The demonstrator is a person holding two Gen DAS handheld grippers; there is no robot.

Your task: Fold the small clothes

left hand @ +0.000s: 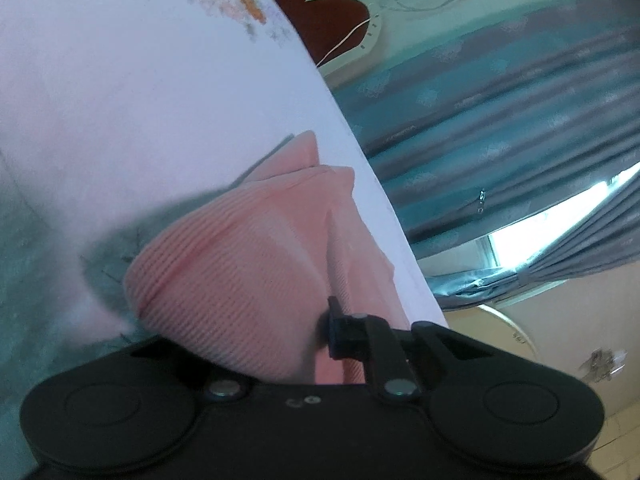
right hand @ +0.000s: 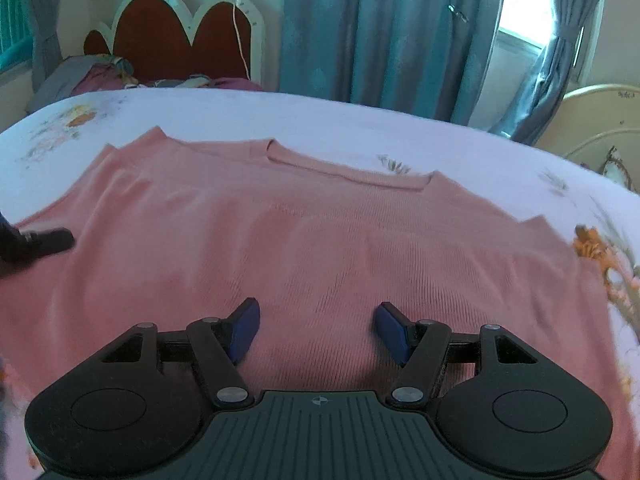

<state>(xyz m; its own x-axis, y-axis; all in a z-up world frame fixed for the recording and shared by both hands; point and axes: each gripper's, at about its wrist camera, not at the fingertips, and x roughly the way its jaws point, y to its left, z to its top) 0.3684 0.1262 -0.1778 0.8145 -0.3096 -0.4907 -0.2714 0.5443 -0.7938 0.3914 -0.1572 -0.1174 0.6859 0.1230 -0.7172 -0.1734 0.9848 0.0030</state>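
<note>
Pink sweater (right hand: 320, 240) on floral bedsheet (right hand: 360, 128); left tongs (left hand: 336, 320) pinch its edge, right tongs (right hand: 316, 330) gape empty.

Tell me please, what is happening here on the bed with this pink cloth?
A person is folding a pink knit top that lies spread flat on a bed with a white flowered sheet. The left gripper is shut on a fold of fabric at the top's left edge. The right gripper hangs open over the lower middle of the top, holding nothing. No fold has been laid over yet; the neckline points toward the headboard.
</note>
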